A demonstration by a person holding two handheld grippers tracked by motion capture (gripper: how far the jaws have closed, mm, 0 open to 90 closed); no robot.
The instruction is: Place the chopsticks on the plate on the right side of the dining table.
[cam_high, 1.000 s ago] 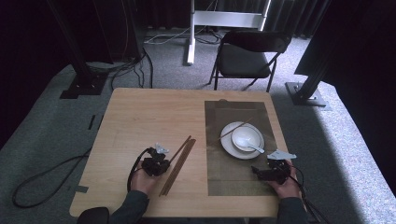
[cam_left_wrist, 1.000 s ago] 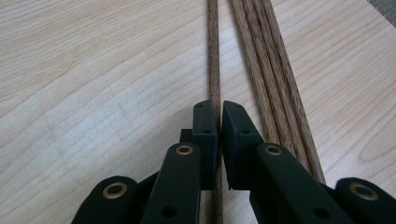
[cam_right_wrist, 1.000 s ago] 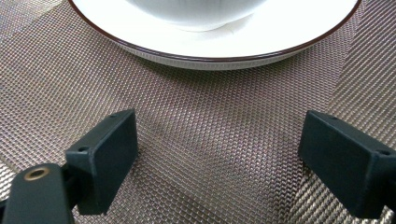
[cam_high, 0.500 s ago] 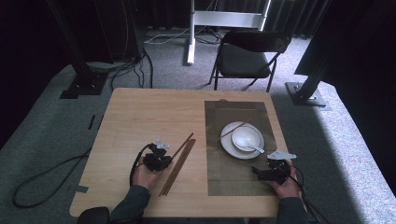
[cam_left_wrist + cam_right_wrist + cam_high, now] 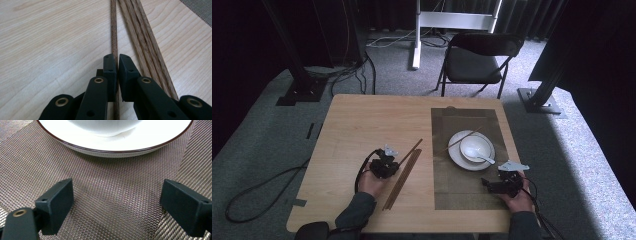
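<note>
Chopstick (image 5: 114, 30), thin, light, stiff and smooth, is pinched near one end by the left gripper (image 5: 117, 60); a slip is likely.

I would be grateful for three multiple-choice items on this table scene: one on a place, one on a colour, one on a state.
1. Where does the plate stand?
A. on the woven placemat
B. on the bare wood
C. on the chair

2. What colour is the bowl on the plate?
A. black
B. white
C. green

3. How does the left claw stand?
A. wide open over the plate
B. open above the bowl
C. shut on a single chopstick

Key:
1 A, mat mesh surrounds the plate.
2 B, it shows white in the high view.
3 C, the left gripper view shows its jaws pinching one stick beside the others.
</note>
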